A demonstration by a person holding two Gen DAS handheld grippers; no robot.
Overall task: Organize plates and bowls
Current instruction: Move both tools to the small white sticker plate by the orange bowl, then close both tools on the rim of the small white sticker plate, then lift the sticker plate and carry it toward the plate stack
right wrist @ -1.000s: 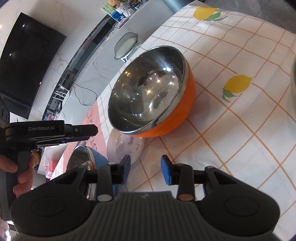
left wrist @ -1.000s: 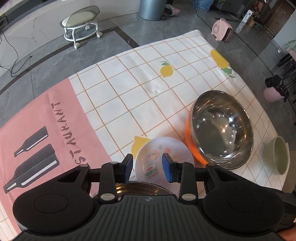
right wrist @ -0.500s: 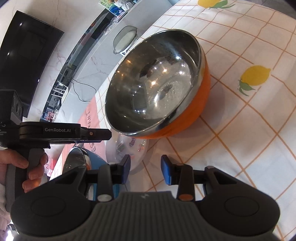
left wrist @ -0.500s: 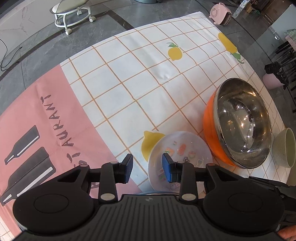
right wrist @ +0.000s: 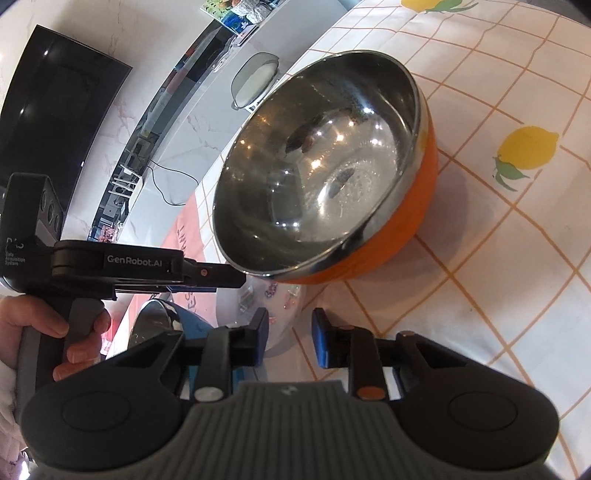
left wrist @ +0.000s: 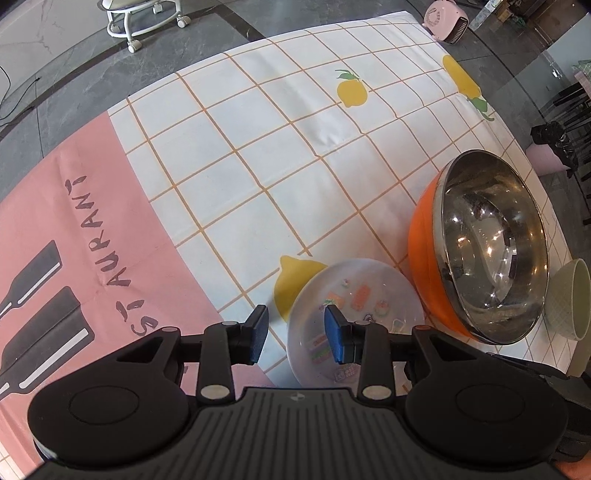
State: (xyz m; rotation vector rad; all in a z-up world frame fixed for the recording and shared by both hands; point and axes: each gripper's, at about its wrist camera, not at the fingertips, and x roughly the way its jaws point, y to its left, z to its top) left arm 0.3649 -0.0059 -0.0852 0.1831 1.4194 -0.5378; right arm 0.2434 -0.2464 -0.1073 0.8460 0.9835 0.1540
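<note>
The left gripper [left wrist: 295,338] hangs with jaws apart over the near-left rim of the clear patterned plate [left wrist: 354,317], gripping nothing. The right gripper [right wrist: 289,341], jaws just narrowed and empty, sits near the orange steel bowl [right wrist: 325,173], which lies just beyond.

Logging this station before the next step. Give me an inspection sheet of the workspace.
Surface: table under a checked lemon-print cloth with a pink end panel.
Job's things: orange bowl with steel inside, upright; white plate flat beside it, edge hidden under the bowl's rim in the right view; green cup on the bowl's far side; blue bowl, mostly hidden.
Clutter: nothing seen.
Grippers: left gripper open over the plate's edge, holding nothing; right gripper has just been closing, still apart, nothing between the pads.
Cables: one on the floor by the wall.
Surroundings: wheeled stool, pink heater, dark screen.
</note>
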